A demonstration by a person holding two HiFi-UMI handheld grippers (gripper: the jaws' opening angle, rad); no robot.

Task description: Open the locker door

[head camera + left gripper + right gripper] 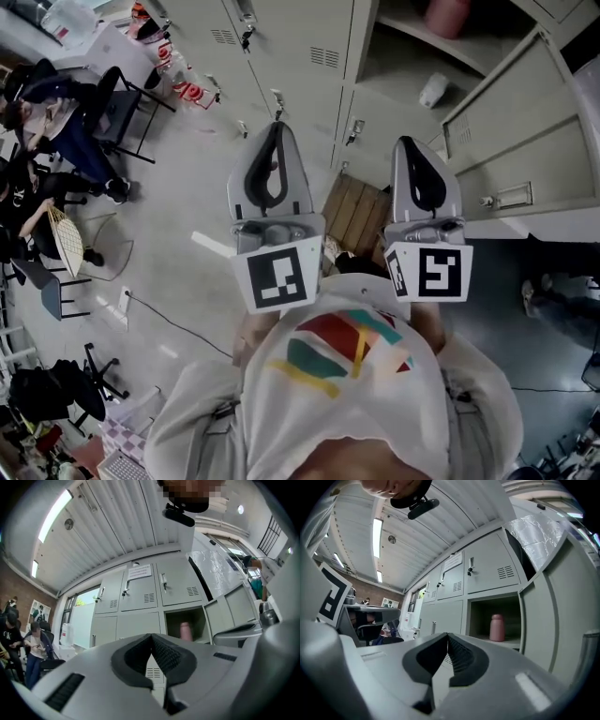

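A bank of grey lockers (281,47) stands ahead of me. One compartment is open, its door (525,141) swung out to the right. A pink bottle (497,627) stands on the shelf inside, also visible in the left gripper view as the bottle (185,631). My left gripper (276,128) is shut and holds nothing, well short of the lockers. My right gripper (406,142) hangs beside it, also shut and empty, in front of the open compartment. In each gripper view the jaws meet tip to tip, the left gripper (151,635) and the right gripper (447,634).
A wooden board (356,211) lies on the floor at the foot of the lockers. A white object (433,91) sits in a lower open compartment. At the left, seated people (56,122) and chairs (127,108) fill the floor. A cable (178,323) runs across it.
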